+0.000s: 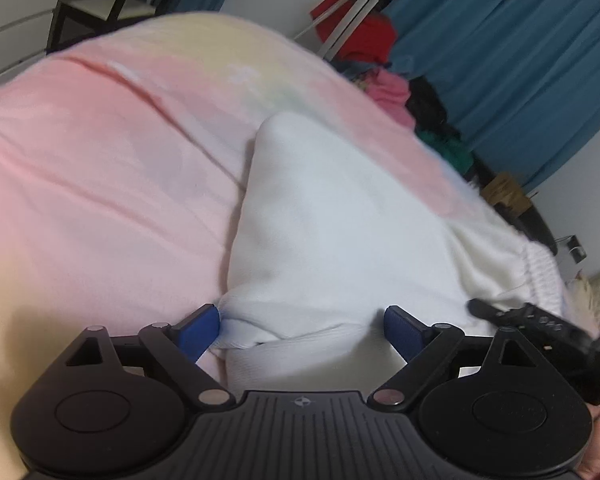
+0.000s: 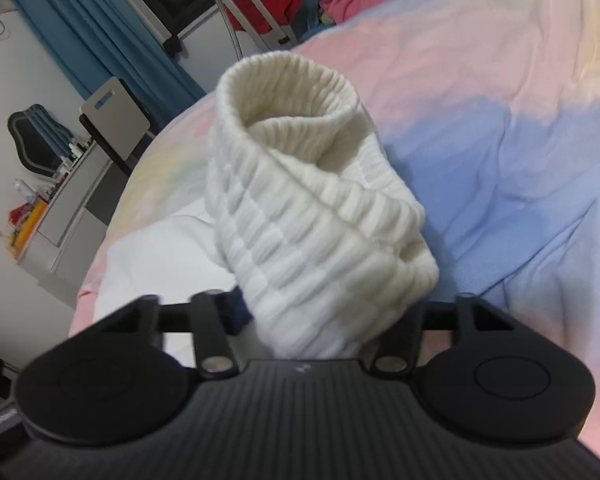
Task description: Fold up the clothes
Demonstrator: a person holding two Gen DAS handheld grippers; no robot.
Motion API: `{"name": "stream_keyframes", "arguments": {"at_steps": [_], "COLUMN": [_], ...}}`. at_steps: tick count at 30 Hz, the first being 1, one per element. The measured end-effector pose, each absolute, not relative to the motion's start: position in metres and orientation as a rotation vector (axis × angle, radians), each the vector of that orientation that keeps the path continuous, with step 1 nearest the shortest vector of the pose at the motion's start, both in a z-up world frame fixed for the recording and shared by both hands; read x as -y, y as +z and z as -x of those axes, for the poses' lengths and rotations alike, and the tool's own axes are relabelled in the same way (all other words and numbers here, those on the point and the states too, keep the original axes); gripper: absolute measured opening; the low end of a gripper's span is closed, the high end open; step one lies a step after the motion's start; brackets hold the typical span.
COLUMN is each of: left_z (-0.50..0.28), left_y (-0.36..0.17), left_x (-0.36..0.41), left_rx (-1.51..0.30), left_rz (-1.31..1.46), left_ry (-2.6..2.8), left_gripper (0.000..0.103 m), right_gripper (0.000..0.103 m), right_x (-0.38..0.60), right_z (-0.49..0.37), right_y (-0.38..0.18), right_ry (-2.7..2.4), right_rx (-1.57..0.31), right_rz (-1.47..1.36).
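A white garment (image 1: 320,232) lies on a pastel pink, yellow and blue bedspread (image 1: 100,168). My left gripper (image 1: 302,330) has its blue pads (image 1: 202,328) spread wide, with a bunched edge of the garment lying between them. The other gripper shows at the right of that view (image 1: 540,320). In the right wrist view my right gripper (image 2: 320,316) is shut on the garment's ribbed white cuff (image 2: 308,184), which stands up as an open tube. Its fingers are mostly hidden by the cuff.
A pile of red, pink, black and green clothes (image 1: 400,92) lies at the bed's far edge by a metal stand (image 1: 352,12). Blue curtains (image 1: 500,52) hang behind. A desk with clutter and a chair (image 2: 112,116) stand beside the bed.
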State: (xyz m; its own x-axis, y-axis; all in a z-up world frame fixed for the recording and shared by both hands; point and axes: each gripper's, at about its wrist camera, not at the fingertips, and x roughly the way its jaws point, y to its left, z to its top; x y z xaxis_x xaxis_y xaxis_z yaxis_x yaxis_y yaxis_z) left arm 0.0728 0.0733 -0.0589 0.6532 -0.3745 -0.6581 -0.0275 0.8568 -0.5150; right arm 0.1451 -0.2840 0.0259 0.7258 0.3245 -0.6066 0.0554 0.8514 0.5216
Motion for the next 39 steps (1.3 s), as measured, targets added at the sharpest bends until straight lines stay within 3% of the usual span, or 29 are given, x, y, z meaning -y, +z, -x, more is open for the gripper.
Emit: {"name": "stream_keyframes", "arguments": {"at_steps": [5,9,12,18,25,30,39], "left_z": [-0.067,-0.053,-0.046,-0.079,-0.163,-0.223,-0.302], "left_y": [-0.048,-0.018,0.016,0.088,0.131,0.11,-0.017], "left_x": [-0.069,-0.055,-0.04,0.043,0.196,0.292,0.349], "left_rx": [-0.828,-0.757,-0.702,-0.612,-0.578,-0.602,-0.68], "left_rz": [0.479,0.404,0.391,0.329,0.332,0.336,0.244], "left_ry": [-0.213,-0.222,-0.257,-0.386,-0.549,-0.62,-0.695], "left_gripper": [0.062,0.041,0.035,0.031,0.031,0.032,0.032], "right_gripper": [0.033,0.029,0.027,0.026,0.026,0.026,0.027], "right_x": [0.282,0.279,0.295,0.379,0.524,0.592,0.598], "right_z": [-0.129,-0.114,-0.108,-0.11,-0.134,-0.155,-0.185], "right_y": [0.053,0.089,0.114,0.16,0.19,0.163,0.024], "right_ry": [0.151,0.186,0.184,0.12,-0.068,-0.191,-0.36], "right_rx": [-0.68,-0.616,-0.572,-0.481,-0.359,-0.284,-0.259], "right_rz": [-0.523,-0.491,-0.512,-0.616,-0.741,-0.776,-0.827]}}
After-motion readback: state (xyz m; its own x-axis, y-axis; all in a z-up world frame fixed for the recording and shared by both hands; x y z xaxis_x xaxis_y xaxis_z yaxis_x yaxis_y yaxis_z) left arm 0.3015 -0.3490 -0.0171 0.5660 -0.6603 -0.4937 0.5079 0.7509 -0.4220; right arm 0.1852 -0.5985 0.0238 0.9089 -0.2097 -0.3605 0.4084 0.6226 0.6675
